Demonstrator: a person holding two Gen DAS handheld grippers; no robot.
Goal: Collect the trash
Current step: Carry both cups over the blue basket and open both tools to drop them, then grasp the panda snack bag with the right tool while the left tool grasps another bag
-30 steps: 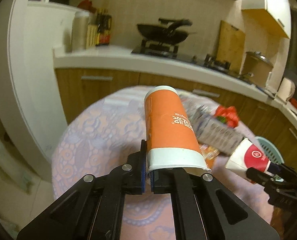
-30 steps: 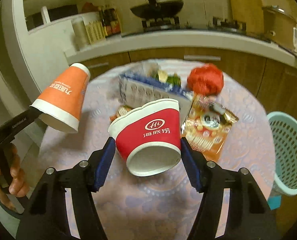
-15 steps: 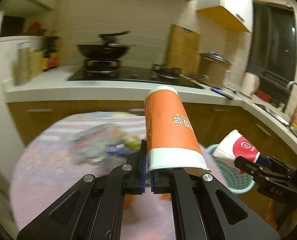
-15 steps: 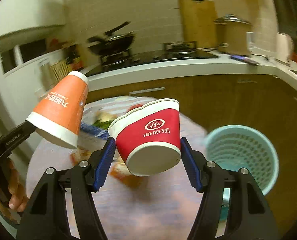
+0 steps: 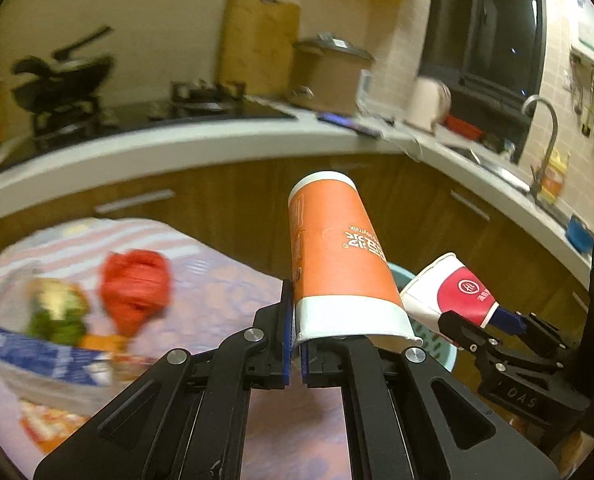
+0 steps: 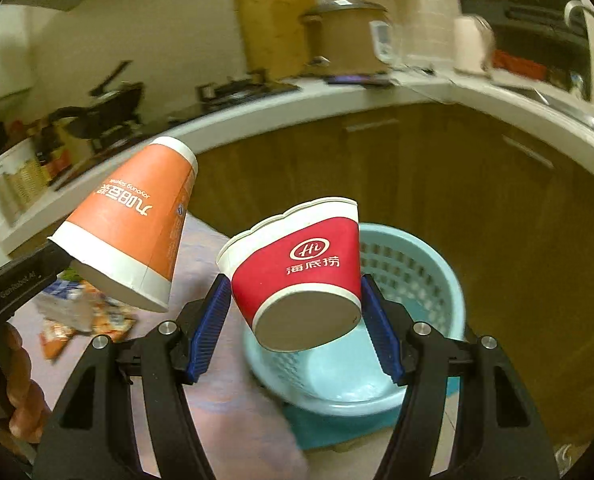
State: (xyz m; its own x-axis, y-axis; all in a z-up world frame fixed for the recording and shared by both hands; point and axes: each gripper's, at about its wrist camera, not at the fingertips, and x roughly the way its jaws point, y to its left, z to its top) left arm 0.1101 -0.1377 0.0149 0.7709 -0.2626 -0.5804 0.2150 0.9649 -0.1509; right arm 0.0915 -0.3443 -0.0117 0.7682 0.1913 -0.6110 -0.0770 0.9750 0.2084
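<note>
The left gripper [image 5: 295, 354] had its fingers pressed together on the rim wall of the orange cup [image 5: 339, 262], which stuck out forward and a little tilted. The right gripper [image 6: 297, 330] held the red cup [image 6: 303, 274] across its body, the fingers spread wide and pressing on both sides, with the bottom of the cup toward the camera. The light blue basket [image 6: 429, 280] stood on the floor beside the round surface [image 5: 225, 292], below and behind the red cup.

In my opinion the orange cup was the bigger risk: only a thin paper edge was pinched, so a quick swing could bend it and the cup could slip. It also hung over the surface edge, not clearly over the basket, so releasing there could drop it outside. The two cups were near each other and could collide.
</note>
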